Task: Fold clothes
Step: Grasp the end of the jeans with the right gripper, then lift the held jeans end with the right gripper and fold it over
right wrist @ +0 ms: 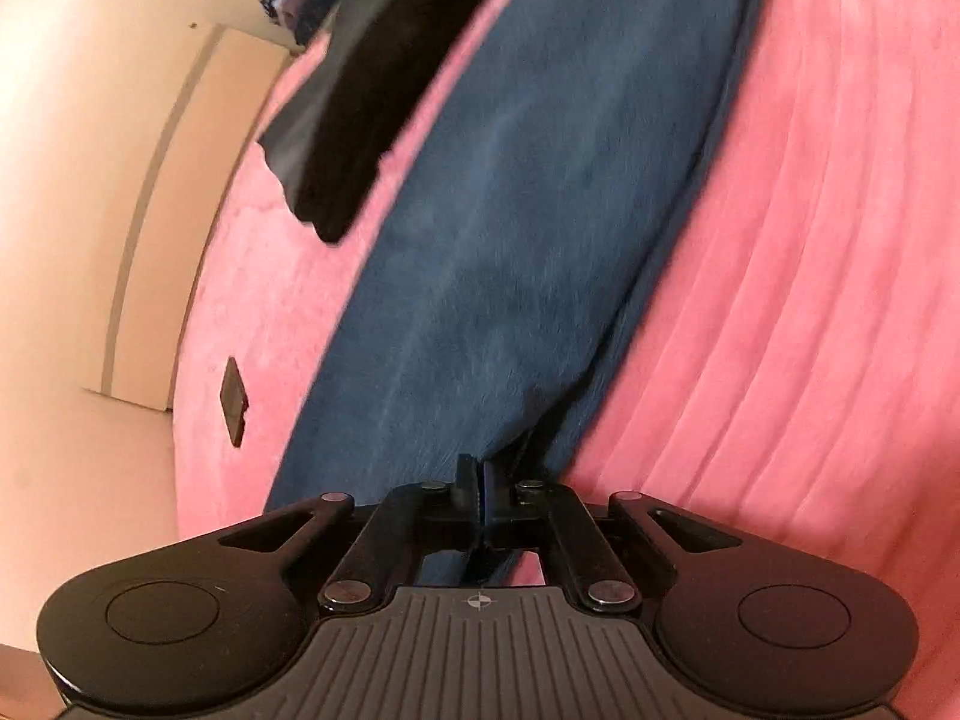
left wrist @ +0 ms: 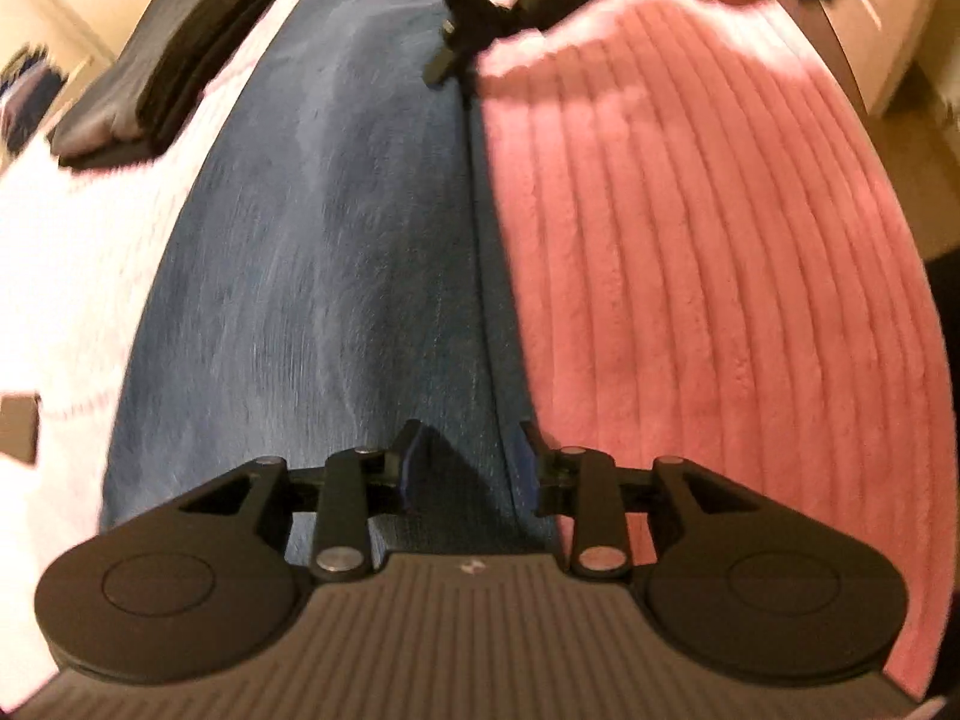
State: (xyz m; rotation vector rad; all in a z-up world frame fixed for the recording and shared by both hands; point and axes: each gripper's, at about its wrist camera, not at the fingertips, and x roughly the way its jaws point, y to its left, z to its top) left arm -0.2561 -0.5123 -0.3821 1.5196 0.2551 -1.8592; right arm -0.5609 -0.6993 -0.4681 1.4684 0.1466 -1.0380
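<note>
A long blue denim garment (left wrist: 312, 264) lies stretched over a pink ribbed blanket (left wrist: 690, 276). My left gripper (left wrist: 471, 450) is open, its fingers standing apart over the near end of the denim. My right gripper shows at the far end of the denim in the left wrist view (left wrist: 447, 54). In the right wrist view the right gripper (right wrist: 480, 480) is shut on the edge of the blue denim garment (right wrist: 480, 240), which runs away from it across the pink blanket (right wrist: 780, 300).
A stack of folded dark clothes (left wrist: 162, 60) lies on the blanket at the back left, and it also shows in the right wrist view (right wrist: 384, 90). A small dark tag (right wrist: 234, 399) sits on the blanket's left edge. Beige furniture (right wrist: 90, 180) stands beyond the bed.
</note>
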